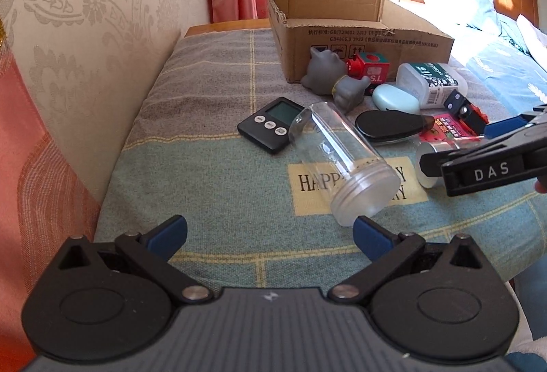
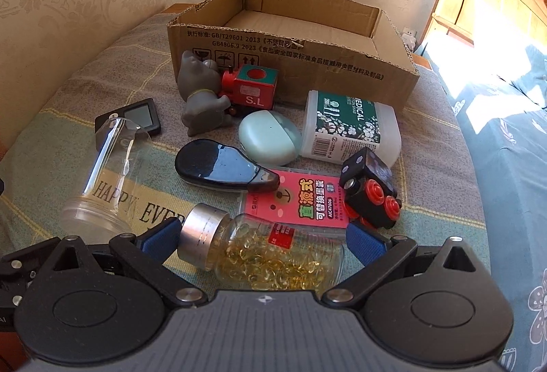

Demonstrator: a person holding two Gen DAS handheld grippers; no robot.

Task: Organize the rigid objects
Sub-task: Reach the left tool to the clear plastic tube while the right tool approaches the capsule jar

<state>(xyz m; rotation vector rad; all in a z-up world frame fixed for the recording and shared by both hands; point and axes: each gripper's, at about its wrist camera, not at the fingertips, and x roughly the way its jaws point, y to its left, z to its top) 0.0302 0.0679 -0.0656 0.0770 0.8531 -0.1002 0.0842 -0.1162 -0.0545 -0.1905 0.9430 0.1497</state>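
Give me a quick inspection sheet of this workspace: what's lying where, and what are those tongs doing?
Surface: patchwork cloth over a table.
Job's things: open cardboard box, nothing visible inside; capsule jar, clear empty jar, timer, grey toy, red train, medical bottle, mint case, black case, pink pack, black toy car, all lying in front of it.
Clutter: nothing seen.
Tongs: left tongs open, holding nothing; right tongs open around the capsule jar.
Cables: nothing seen.
Surroundings: wallpaper, curtain, bed.

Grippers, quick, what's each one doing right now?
Left gripper: open, holding nothing.
Right gripper: open around the capsule jar, not yet clamped.
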